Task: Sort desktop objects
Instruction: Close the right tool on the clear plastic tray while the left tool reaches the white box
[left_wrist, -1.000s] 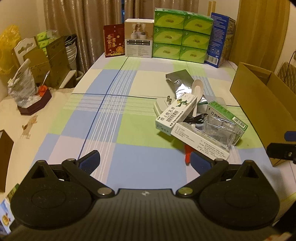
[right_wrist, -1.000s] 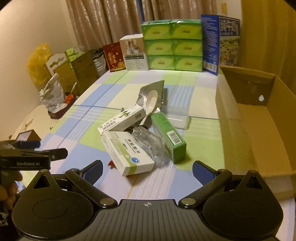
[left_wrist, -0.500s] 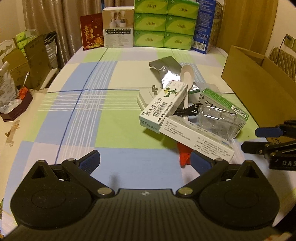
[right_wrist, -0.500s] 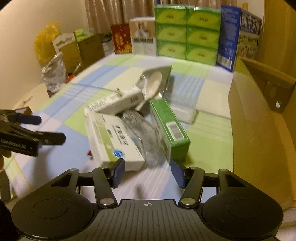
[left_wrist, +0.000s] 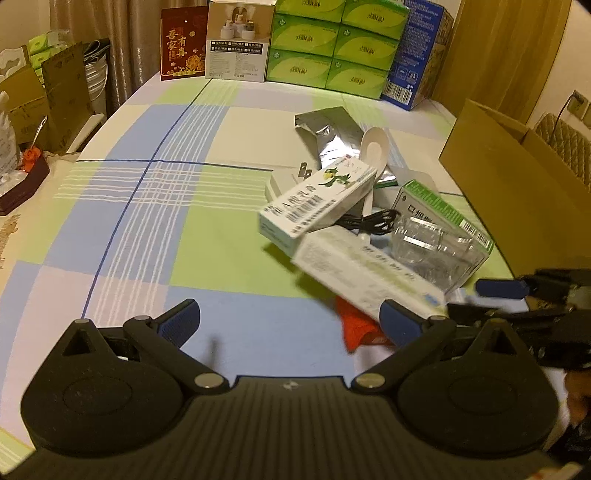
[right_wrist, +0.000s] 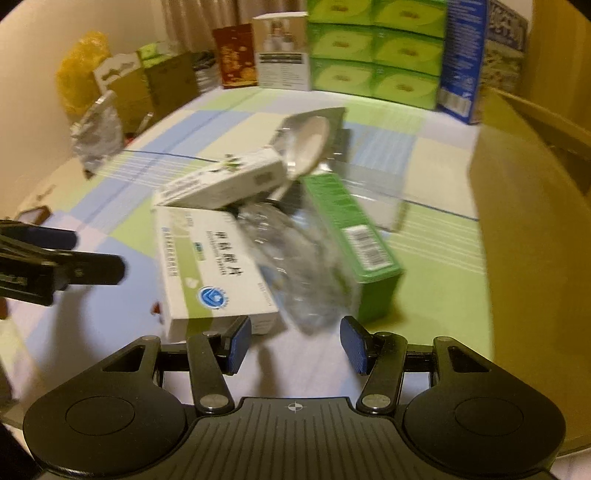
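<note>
A pile of desktop objects lies on the checked tablecloth. It holds a white medicine box with a blue logo, a white box with a green dragon print, a green box, a crumpled clear plastic pack, a white spoon, a silver foil bag, a black cable and a red scrap. My right gripper is open at a narrowed width, just short of the clear pack's near end. My left gripper is wide open over bare cloth, with its right finger beside the blue-logo box.
An open cardboard box stands right of the pile. Green tissue boxes, a blue carton and other cartons line the far table edge. Bags and boxes sit beyond the table's left side. The checked cloth stretches left of the pile.
My right gripper has come down close to the pile, and its fingers have narrowed from wide open. My left gripper has moved nearer to the pile.
</note>
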